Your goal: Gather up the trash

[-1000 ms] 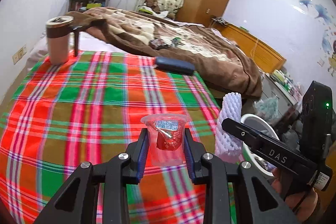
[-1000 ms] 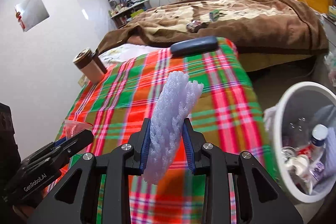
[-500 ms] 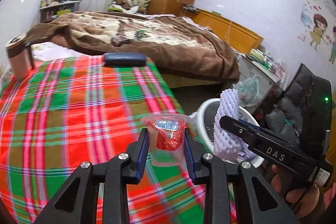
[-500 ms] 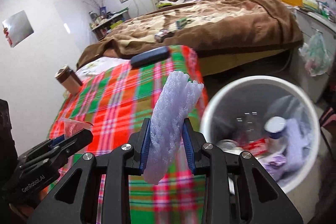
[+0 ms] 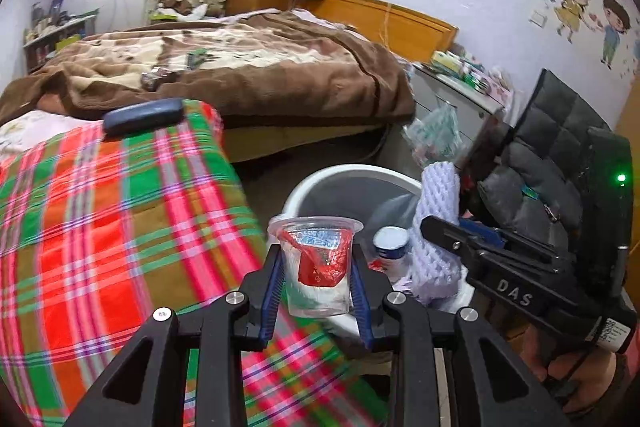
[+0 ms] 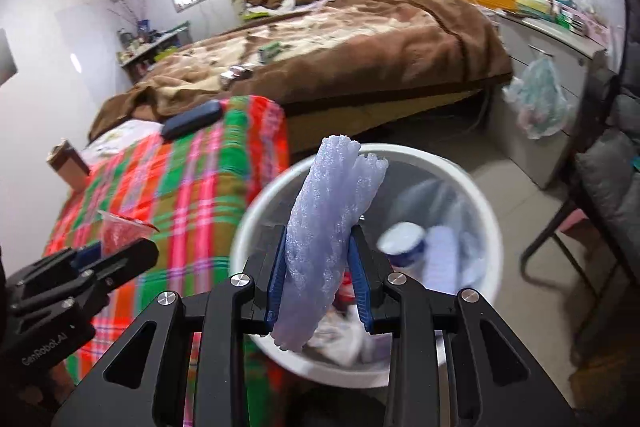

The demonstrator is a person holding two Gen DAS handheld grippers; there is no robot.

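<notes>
both are tilting downward beside the white bin [image 6: 476, 187]: left gripper [image 5: 316, 291] clamping a plastic cup [image 5: 316, 263], right gripper [image 6: 320, 283] pinching foam netting [image 6: 324, 239].

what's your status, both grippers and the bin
Left gripper shut on plastic cup. Right gripper shut on foam net, in front of white bin. Bin already holds trash; nothing blocks its mouth.

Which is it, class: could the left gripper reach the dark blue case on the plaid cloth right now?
Probably not. The left gripper is shut on a plastic cup, so its jaws are occupied, though nothing lies on the plaid cloth before the dark blue case.
</notes>
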